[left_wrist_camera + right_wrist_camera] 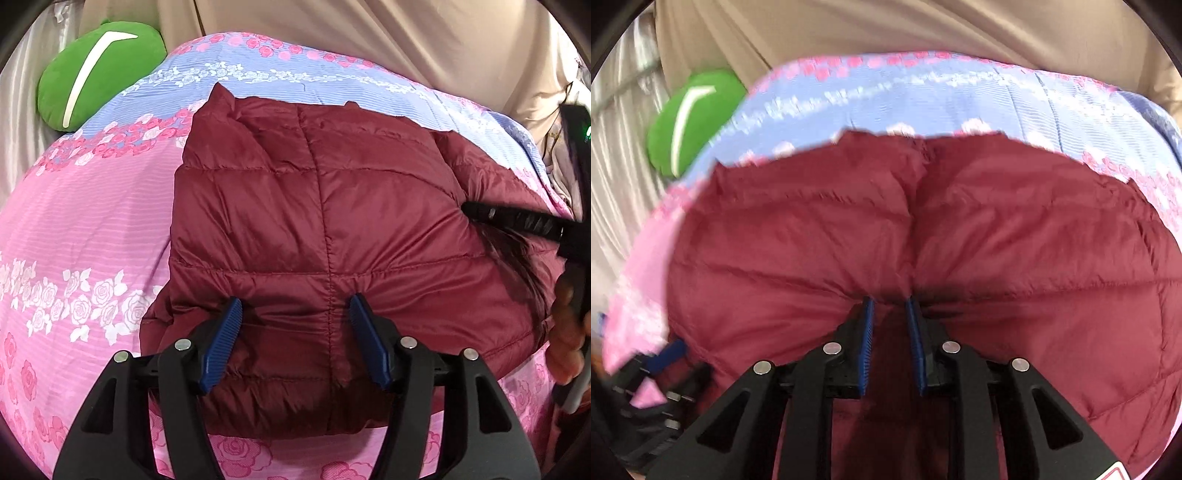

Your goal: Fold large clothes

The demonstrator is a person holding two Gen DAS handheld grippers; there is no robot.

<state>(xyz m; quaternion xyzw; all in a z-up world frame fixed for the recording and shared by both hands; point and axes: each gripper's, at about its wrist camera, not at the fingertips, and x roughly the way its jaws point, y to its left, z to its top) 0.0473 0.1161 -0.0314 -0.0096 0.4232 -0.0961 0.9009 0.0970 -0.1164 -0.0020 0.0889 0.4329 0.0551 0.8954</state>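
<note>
A maroon quilted down jacket lies folded on the pink and blue floral bedspread. My left gripper stands open over the jacket's near edge, its blue pads apart with puffed fabric between them. From the right, my right gripper reaches in with its black fingers pinching a fold, and creases radiate from the tips. In the right wrist view the jacket fills the frame. There my right gripper has its jaws close together, nipping a gathered ridge of fabric. The left gripper shows blurred at the lower left.
A green cushion with a white stripe lies at the bedspread's far left corner, also in the right wrist view. Beige cloth hangs behind the bed and silvery curtain at the left. A person's hand holds the right gripper.
</note>
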